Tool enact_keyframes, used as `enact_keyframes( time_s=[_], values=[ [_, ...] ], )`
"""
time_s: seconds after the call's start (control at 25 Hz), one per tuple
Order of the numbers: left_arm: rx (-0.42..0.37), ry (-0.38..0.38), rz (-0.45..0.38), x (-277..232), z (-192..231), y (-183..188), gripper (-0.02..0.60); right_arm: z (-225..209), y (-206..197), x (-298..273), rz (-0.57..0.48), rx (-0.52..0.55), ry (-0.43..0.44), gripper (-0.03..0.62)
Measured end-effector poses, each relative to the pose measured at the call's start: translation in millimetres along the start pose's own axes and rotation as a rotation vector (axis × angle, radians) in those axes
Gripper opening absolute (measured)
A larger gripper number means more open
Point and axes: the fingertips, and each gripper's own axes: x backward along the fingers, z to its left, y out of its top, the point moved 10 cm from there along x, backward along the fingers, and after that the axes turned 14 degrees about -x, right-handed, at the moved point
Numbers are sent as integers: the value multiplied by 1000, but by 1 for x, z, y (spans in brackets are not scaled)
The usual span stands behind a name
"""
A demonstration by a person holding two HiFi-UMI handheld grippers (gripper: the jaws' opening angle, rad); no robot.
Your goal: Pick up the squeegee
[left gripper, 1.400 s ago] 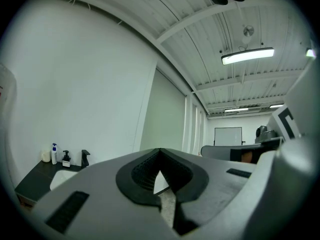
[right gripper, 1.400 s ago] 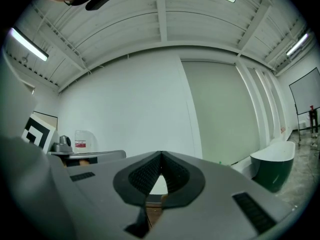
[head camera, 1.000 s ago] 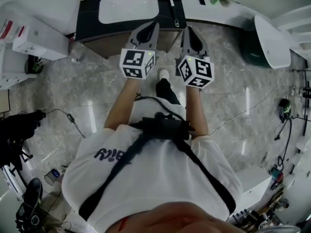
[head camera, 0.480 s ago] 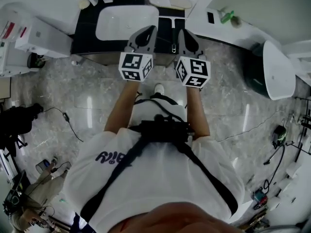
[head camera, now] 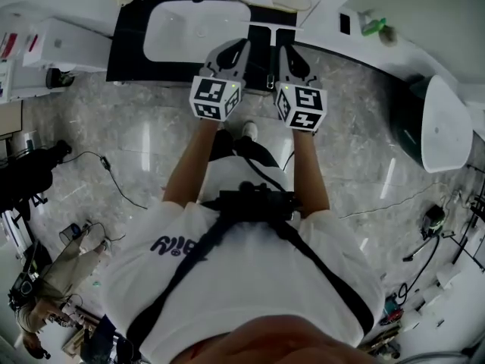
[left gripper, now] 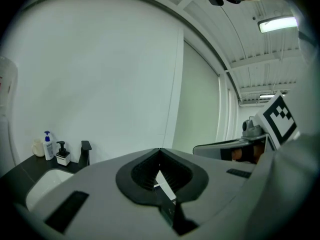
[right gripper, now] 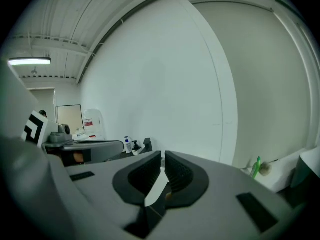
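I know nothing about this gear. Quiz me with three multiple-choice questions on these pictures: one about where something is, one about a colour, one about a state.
1. Where is the white sink?
A. set in a black counter
B. on the floor
C. on a chair

2. What colour is the bottle on the white ledge at the right?
A. red
B. green
C. black

3. How do the jaws of the left gripper and right gripper stand?
A. wide apart
B. shut on a bottle
C. shut, empty

Answers:
1 A, black counter surrounds the sink.
2 B, the bottle shows green in two views.
3 C, each gripper view shows the jaws together with nothing between them.
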Motion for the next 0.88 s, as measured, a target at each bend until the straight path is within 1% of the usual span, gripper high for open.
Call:
enact_keyframes(
  time_s=[0.36,0.4,0.44,0.52,0.64,0.8,0.88],
  values=[
    [13,-75,79,-52,22,-45,9,-46,-45,-59,171,-47,-87,10],
    [13,-83,85,-58,24,-50,11,-52,-51,-67,193,-53,-96,19],
    [15,-90,91,-63,26,-56,11,-57,-57,-74,217,-58,-104,42],
    [24,-101,104,-72,32,-68,11,-67,-70,-89,266,-70,-117,53],
    [47,-108,124,-85,39,-84,11,-80,-91,-112,337,-86,-136,91],
    [72,-122,144,-100,47,-106,11,-94,-119,-142,420,-106,-166,169],
    [77,-128,148,-107,50,-115,9,-101,-131,-156,458,-114,-184,196]
  ],
)
